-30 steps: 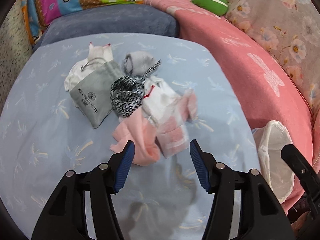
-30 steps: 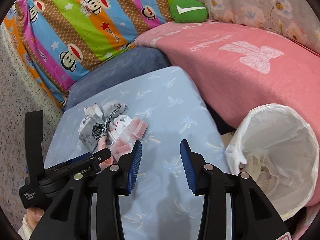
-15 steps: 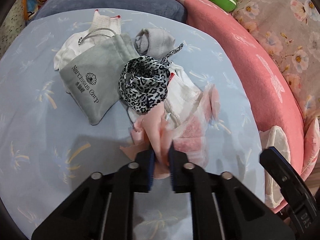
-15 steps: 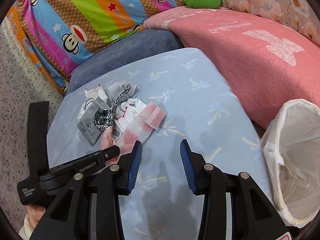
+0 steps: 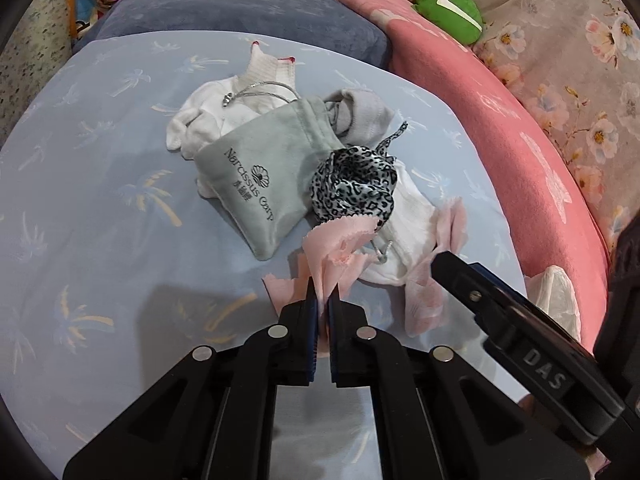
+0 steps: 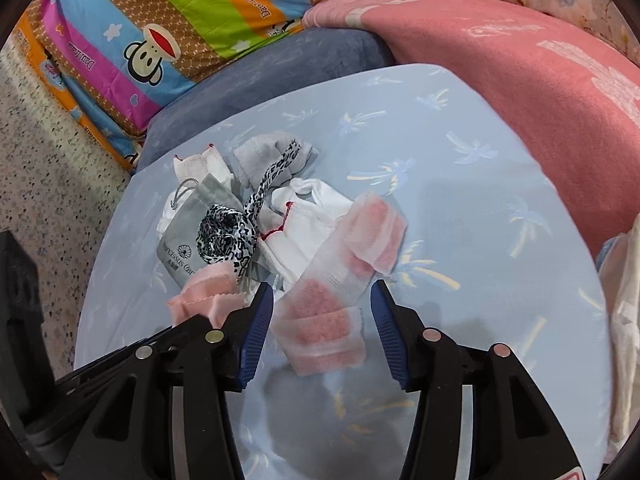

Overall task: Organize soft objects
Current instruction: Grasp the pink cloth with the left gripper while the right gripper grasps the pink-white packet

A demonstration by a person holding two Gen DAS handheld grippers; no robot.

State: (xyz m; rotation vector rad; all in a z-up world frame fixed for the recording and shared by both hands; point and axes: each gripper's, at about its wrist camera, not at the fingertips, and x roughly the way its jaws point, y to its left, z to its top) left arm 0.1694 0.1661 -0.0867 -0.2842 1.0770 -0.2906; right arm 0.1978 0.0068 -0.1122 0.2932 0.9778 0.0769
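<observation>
Left wrist view: the left gripper [image 5: 323, 300] is pinched shut on a pink cloth [image 5: 334, 254], whose free end stands up out of the jaws, at the near edge of a heap on the blue sheet [image 5: 100, 216]. Just beyond lie a grey pouch [image 5: 260, 176] on the left and a leopard-print ribbon [image 5: 354, 186] on the right. In the right wrist view, the right gripper [image 6: 322, 312] is spread wide, its fingers either side of a pink and white towel [image 6: 340, 280] lying flat on the sheet, right of the pink cloth.
</observation>
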